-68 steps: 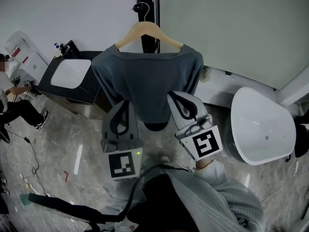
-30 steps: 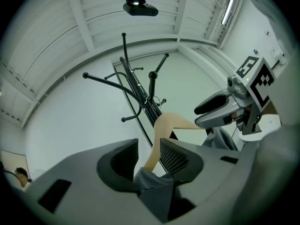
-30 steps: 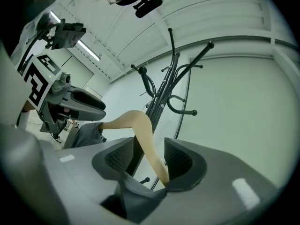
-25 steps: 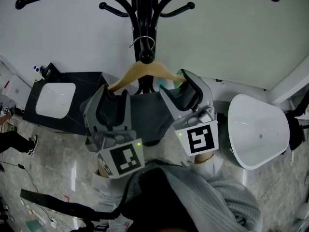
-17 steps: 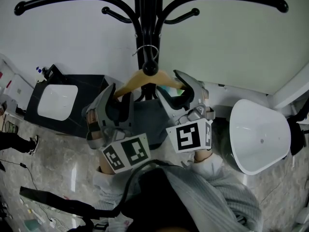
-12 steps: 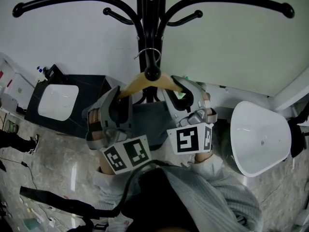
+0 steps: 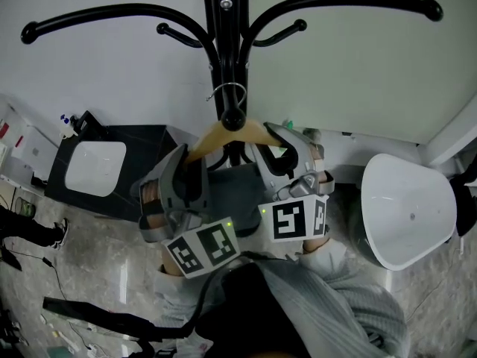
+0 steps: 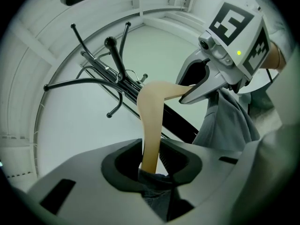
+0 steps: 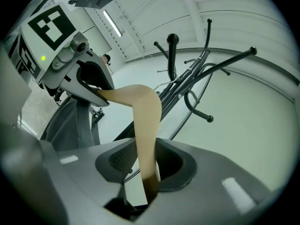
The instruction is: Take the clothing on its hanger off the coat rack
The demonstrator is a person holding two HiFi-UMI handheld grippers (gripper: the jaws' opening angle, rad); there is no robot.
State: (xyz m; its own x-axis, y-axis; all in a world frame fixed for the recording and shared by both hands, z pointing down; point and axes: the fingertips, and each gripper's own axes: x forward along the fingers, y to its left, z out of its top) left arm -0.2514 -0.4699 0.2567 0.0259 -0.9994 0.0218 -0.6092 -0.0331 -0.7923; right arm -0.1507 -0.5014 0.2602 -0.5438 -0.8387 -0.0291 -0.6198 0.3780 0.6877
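A wooden hanger [image 7: 223, 133] hangs by its wire hook [image 7: 227, 92] from the black coat rack [image 7: 227, 21]. A grey garment [image 7: 231, 189] is draped below it. My left gripper [image 7: 192, 159] is on the hanger's left arm [image 8: 152, 125]. Its jaws are closing, with the wood and a fold of grey cloth [image 8: 157, 184] between them and the pads against the arm. My right gripper [image 7: 270, 144] is on the right arm [image 9: 145, 135]. Its jaws are closing too and press on the wood. Each gripper view shows the other gripper at the hanger's far end.
A white tub [image 7: 406, 211] stands at the right. A black cabinet with a white basin [image 7: 93, 162] stands at the left. The rack's curved black arms [image 7: 97, 17] spread overhead, close to the pale wall. A person's legs [image 7: 30, 233] show at the far left.
Both grippers rose from under the garment to the hanger's shoulders. Their jaws have narrowed around the wooden arms. The hanger still hangs from the rack.
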